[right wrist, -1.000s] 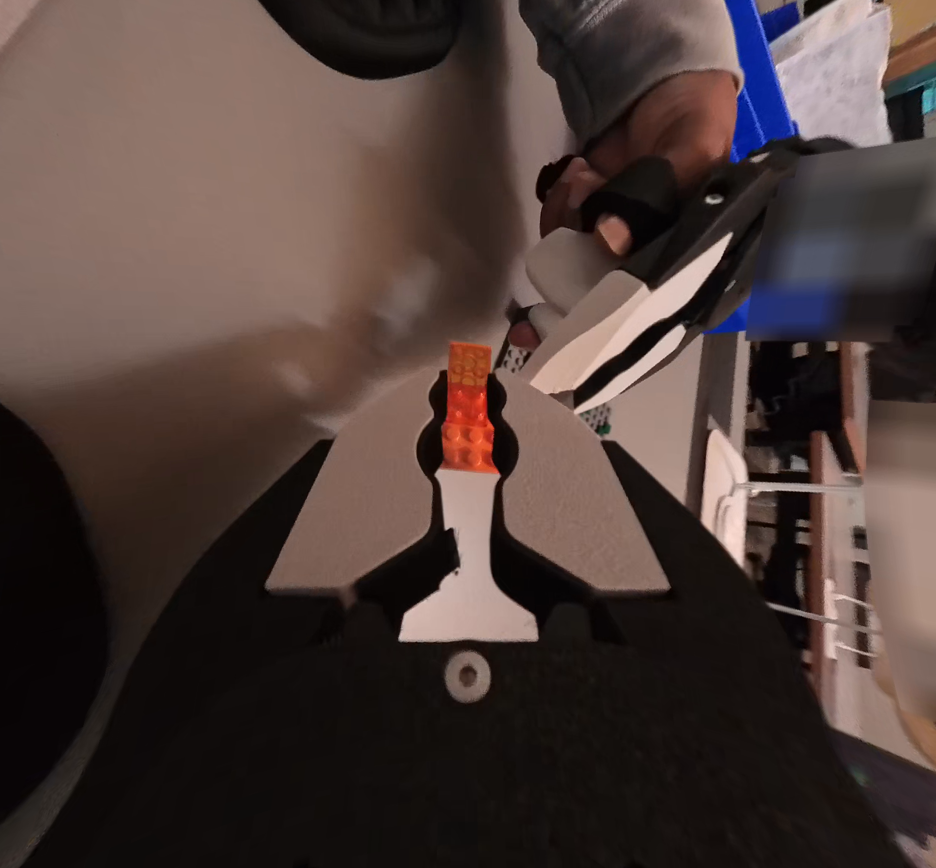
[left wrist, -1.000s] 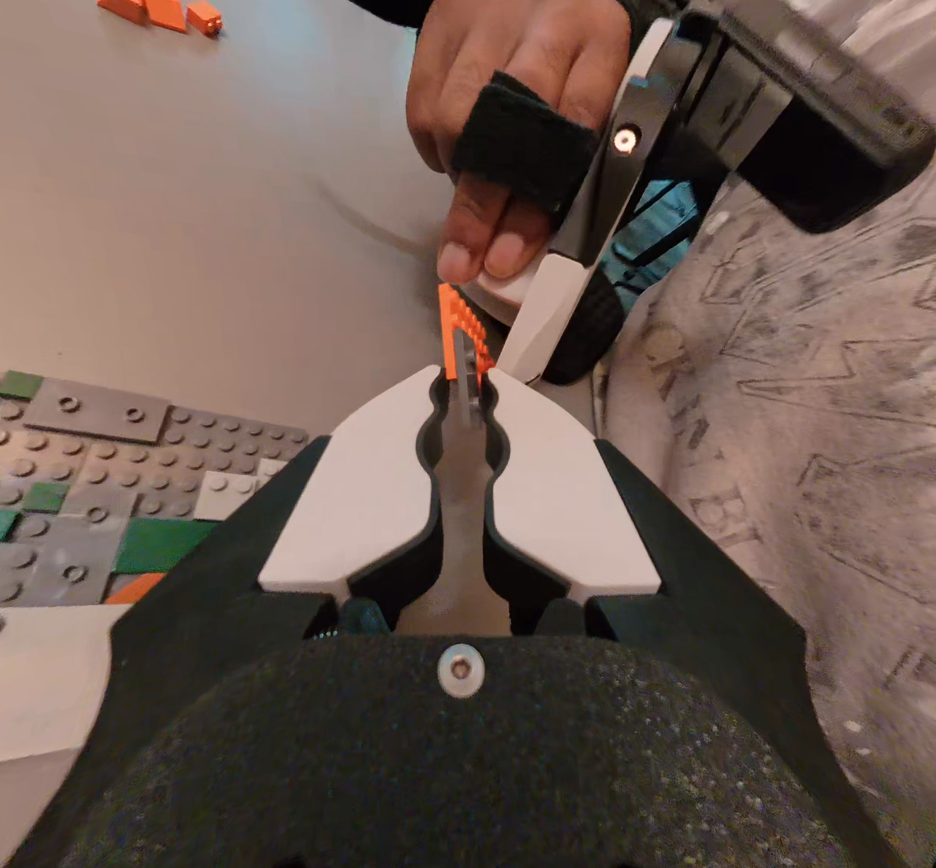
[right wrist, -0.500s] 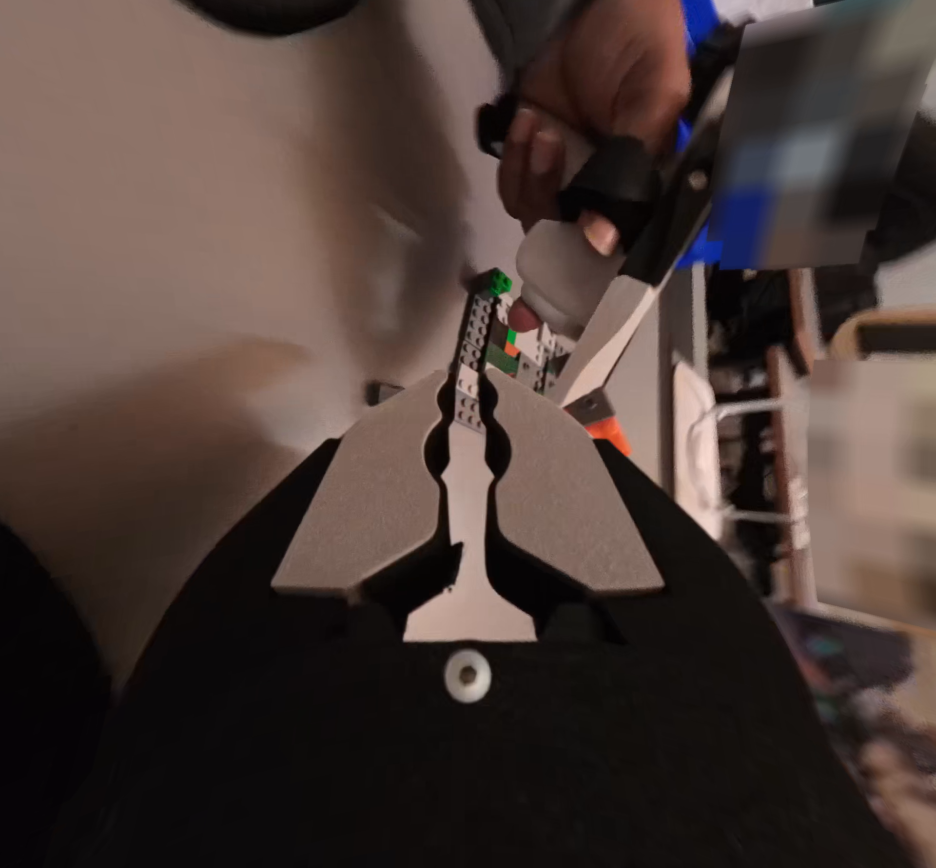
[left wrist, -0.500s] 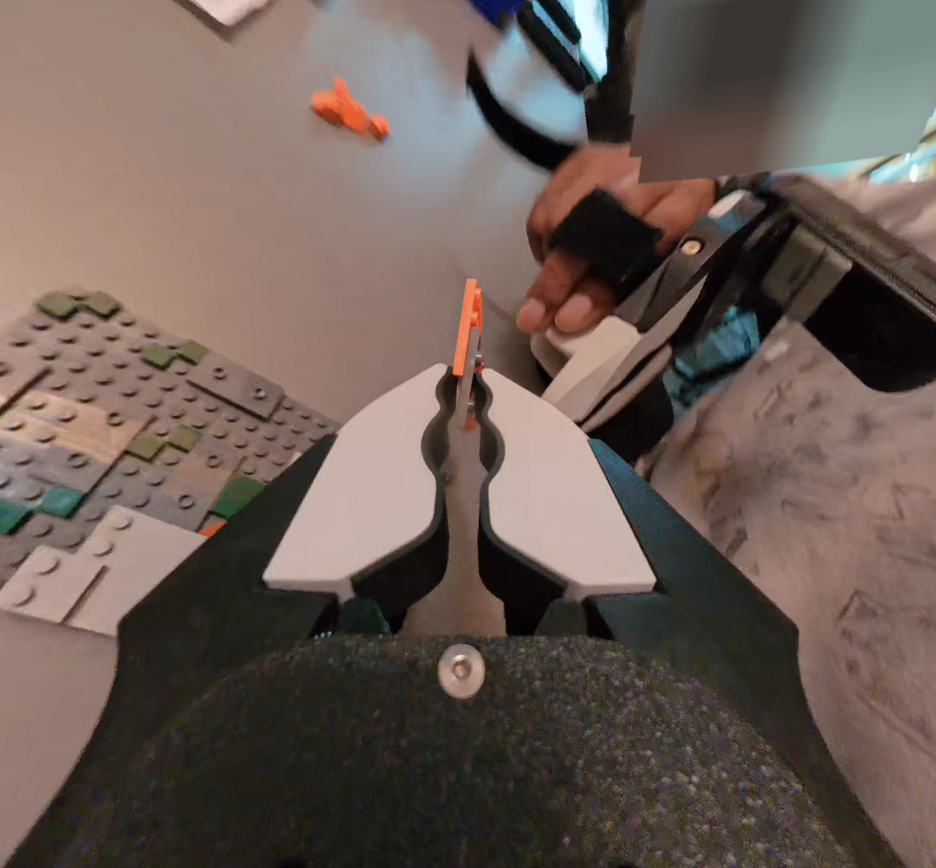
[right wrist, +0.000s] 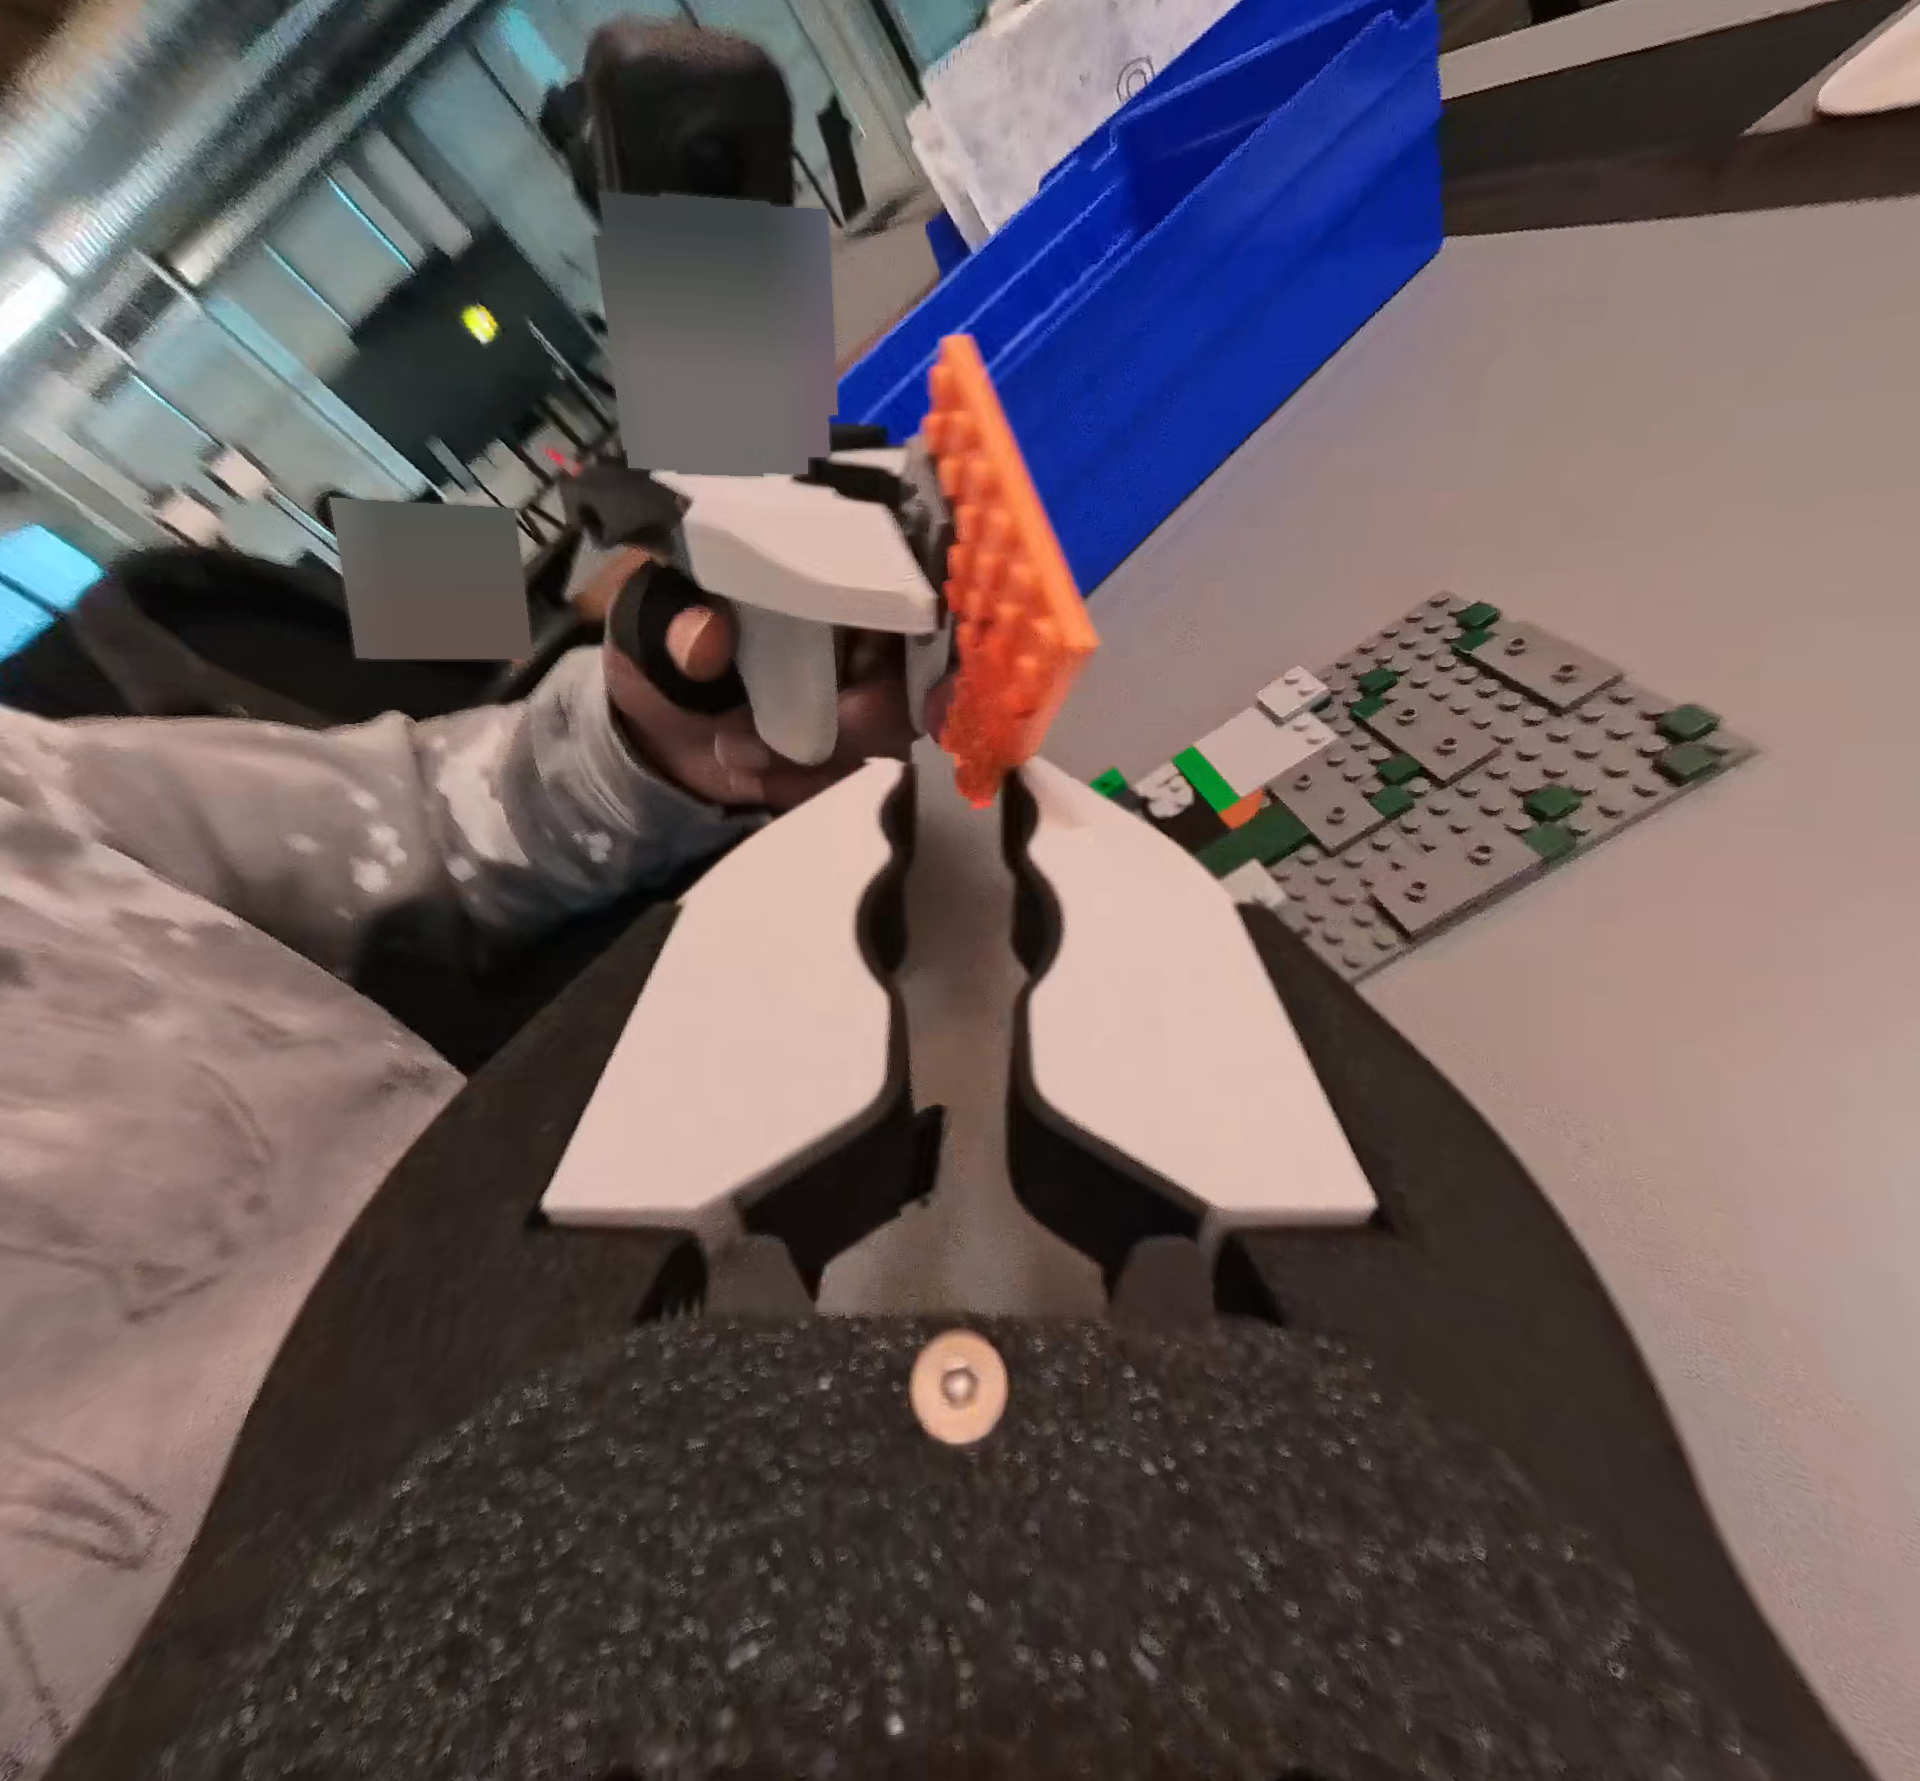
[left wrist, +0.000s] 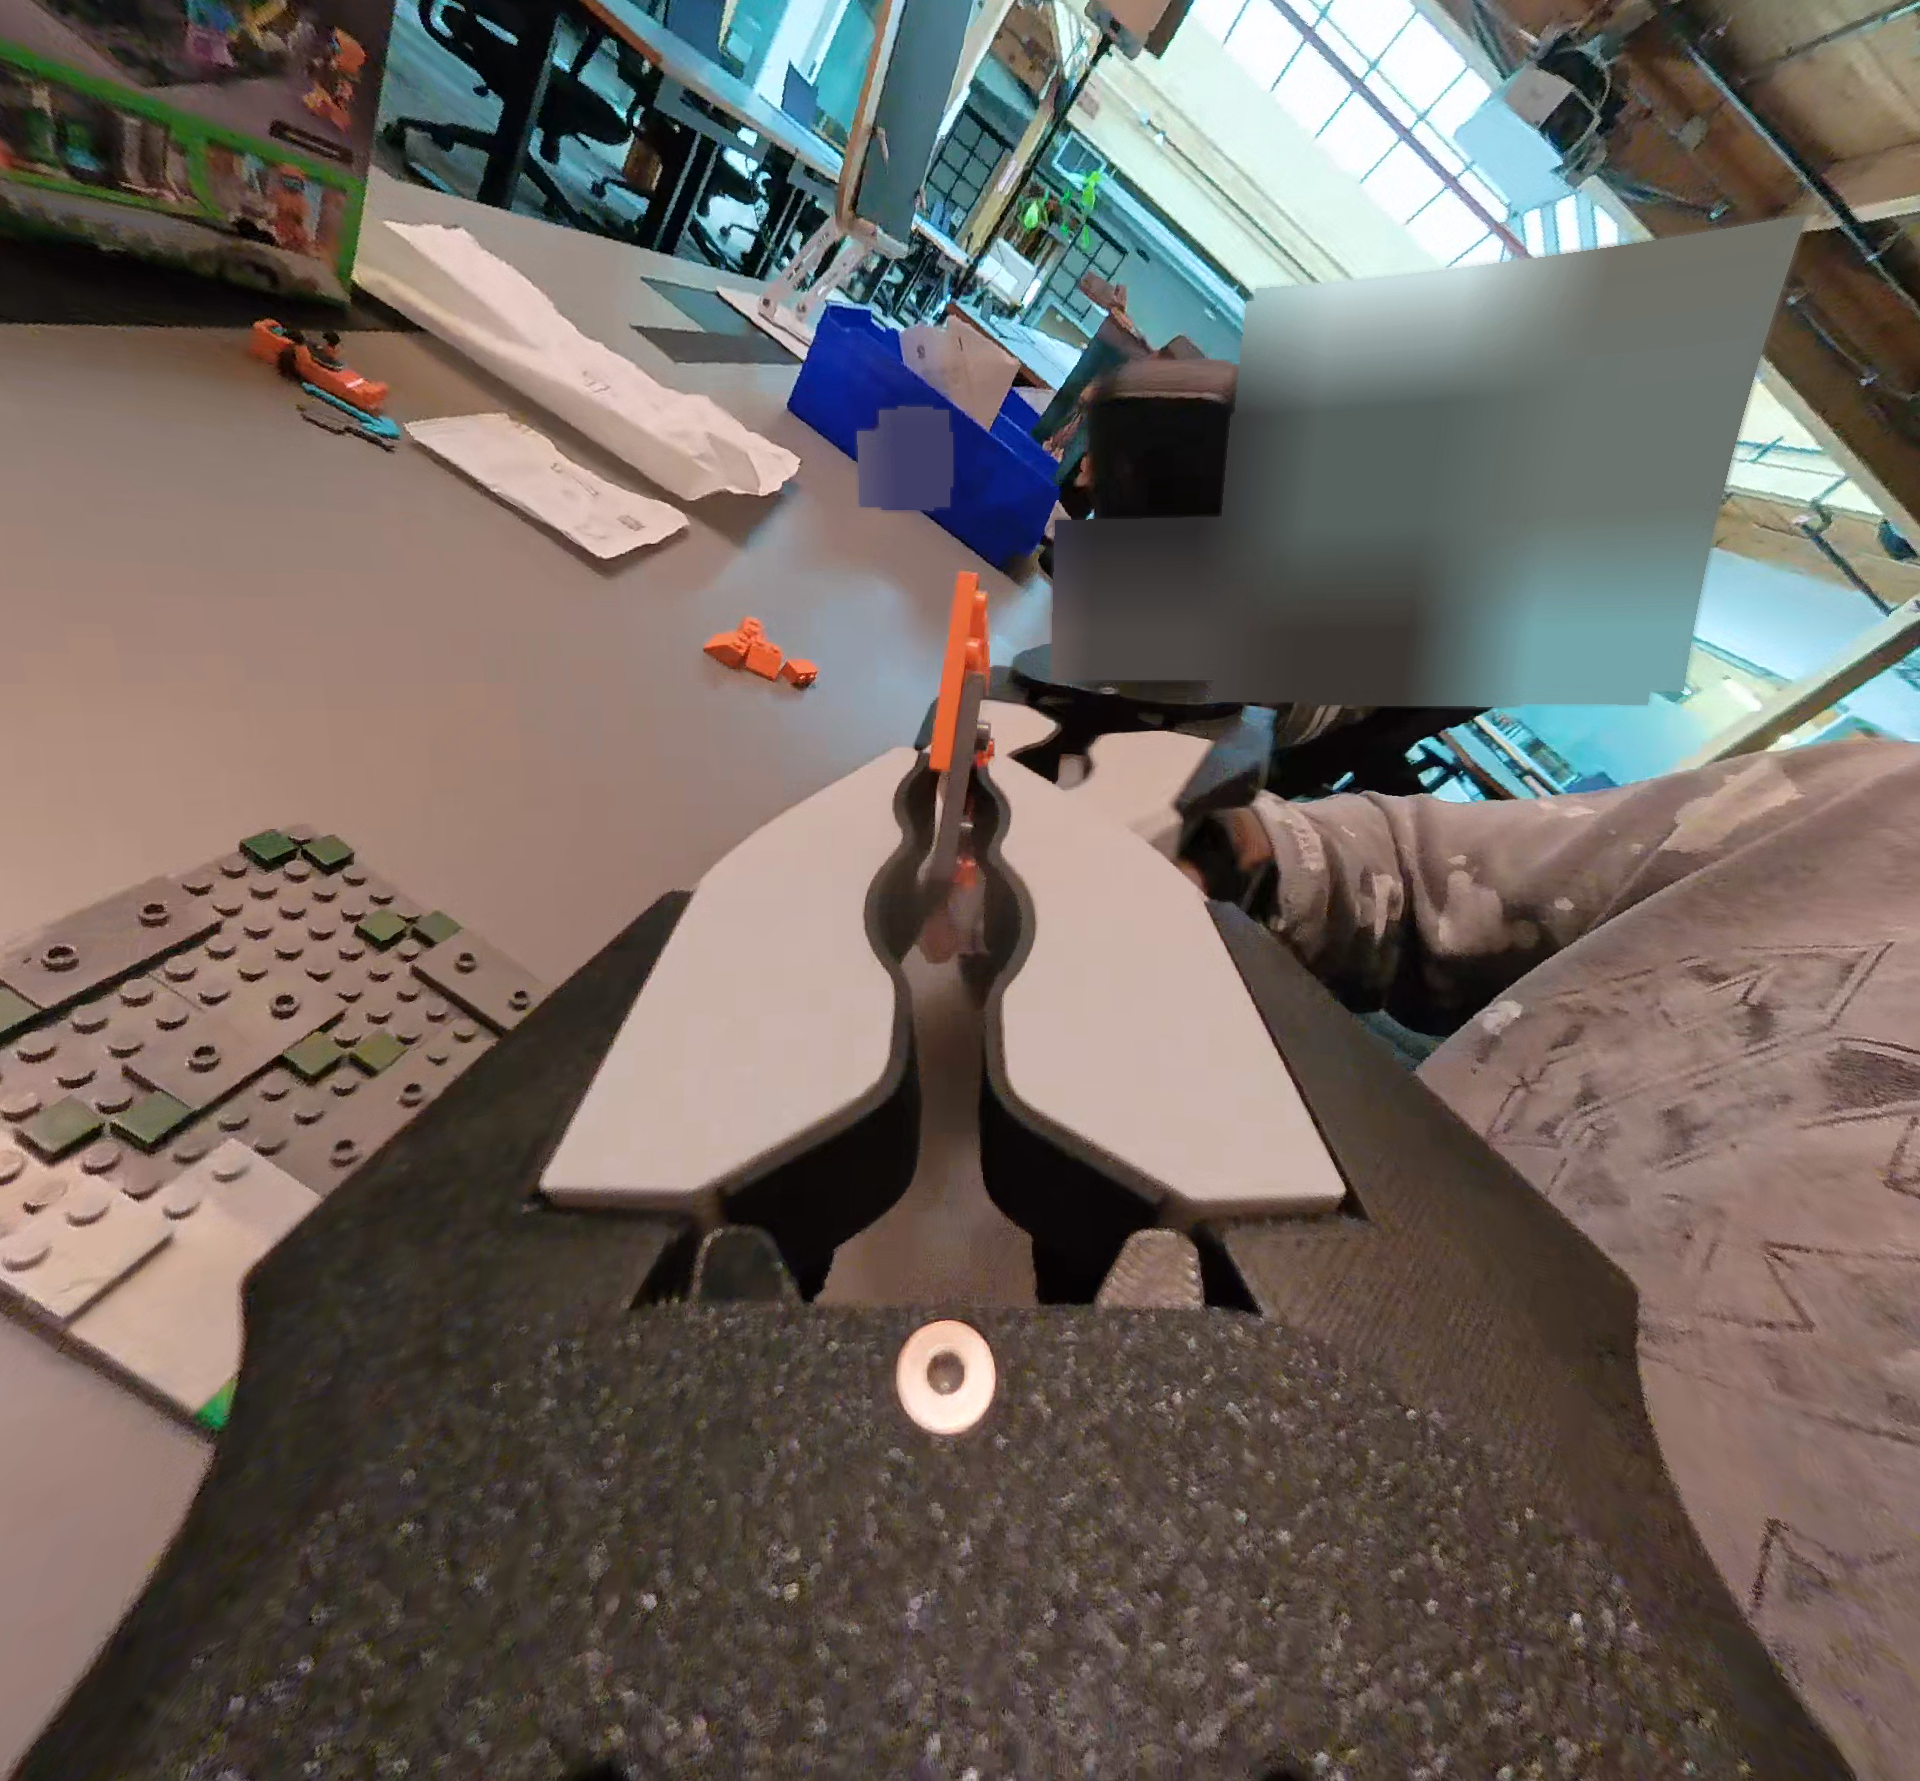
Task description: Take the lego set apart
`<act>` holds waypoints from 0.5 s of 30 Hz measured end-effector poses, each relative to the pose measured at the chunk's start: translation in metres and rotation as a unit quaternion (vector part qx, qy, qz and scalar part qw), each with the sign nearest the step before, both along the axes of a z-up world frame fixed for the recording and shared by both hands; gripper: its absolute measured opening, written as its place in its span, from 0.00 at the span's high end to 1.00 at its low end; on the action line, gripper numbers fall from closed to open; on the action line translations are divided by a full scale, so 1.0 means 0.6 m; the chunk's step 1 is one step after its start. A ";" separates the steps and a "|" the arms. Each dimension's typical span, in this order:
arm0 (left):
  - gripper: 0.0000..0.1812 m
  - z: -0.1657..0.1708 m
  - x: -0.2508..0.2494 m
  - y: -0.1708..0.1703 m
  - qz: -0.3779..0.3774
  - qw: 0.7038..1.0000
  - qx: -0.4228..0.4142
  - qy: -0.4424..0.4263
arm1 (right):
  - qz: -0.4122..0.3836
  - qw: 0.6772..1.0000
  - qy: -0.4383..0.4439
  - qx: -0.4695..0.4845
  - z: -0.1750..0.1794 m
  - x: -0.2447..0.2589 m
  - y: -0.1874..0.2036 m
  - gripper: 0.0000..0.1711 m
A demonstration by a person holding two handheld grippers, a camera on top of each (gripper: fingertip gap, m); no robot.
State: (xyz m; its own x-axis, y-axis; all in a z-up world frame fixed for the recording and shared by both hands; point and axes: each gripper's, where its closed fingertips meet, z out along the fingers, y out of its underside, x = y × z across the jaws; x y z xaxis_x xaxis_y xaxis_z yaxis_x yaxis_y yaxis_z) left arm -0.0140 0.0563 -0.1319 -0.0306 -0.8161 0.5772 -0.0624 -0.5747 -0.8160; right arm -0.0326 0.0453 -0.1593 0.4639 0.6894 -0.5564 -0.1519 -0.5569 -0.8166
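Observation:
My left gripper (left wrist: 951, 770) is shut on a thin orange studded plate (left wrist: 961, 661) with a grey piece against it, held edge-on above the table. In the right wrist view the left gripper (right wrist: 935, 619) holds the same orange plate (right wrist: 1008, 578) upright, studs facing left. My right gripper (right wrist: 964, 781) is open, and the plate's lower corner sits just at its fingertips, with no grip on it. One white right finger (left wrist: 1117, 765) shows just behind the left fingers. The grey baseplate (left wrist: 239, 1004) with green tiles lies flat on the table, and also shows in the right wrist view (right wrist: 1455, 796).
Loose orange bricks (left wrist: 758, 653) lie mid-table, and more orange and teal pieces (left wrist: 322, 370) farther left. White paper bags (left wrist: 582, 391), a blue bin (left wrist: 914, 443) (right wrist: 1195, 329) and a set box (left wrist: 177, 69) stand at the back. A person's sleeve (left wrist: 1558, 900) is at right. Only a small space, under 4 cm, lies between the two pairs of fingers.
Both grippers have tilted up from the table. The left still holds the orange plate. The right gripper's jaws have spread and it now faces the plate from the side.

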 end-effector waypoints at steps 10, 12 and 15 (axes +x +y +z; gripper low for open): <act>0.95 -0.031 -0.021 -0.008 0.031 0.999 0.020 0.036 | 0.020 0.999 0.041 -0.022 -0.015 -0.015 -0.018 0.97; 0.94 -0.035 -0.024 -0.012 0.031 0.999 0.020 0.037 | 0.031 0.998 0.047 -0.027 -0.017 -0.019 -0.023 0.97; 0.94 -0.038 -0.027 -0.014 0.029 0.999 0.023 0.037 | 0.050 0.996 0.060 -0.034 -0.017 -0.023 -0.029 0.98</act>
State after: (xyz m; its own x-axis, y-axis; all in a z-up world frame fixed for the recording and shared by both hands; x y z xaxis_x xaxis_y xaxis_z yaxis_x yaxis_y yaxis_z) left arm -0.0300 0.0477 -0.1545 0.0593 -0.8409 0.5380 -0.0912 -0.5412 -0.8359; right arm -0.0462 0.0282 -0.1697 0.3221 0.6876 -0.6508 -0.1878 -0.6274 -0.7558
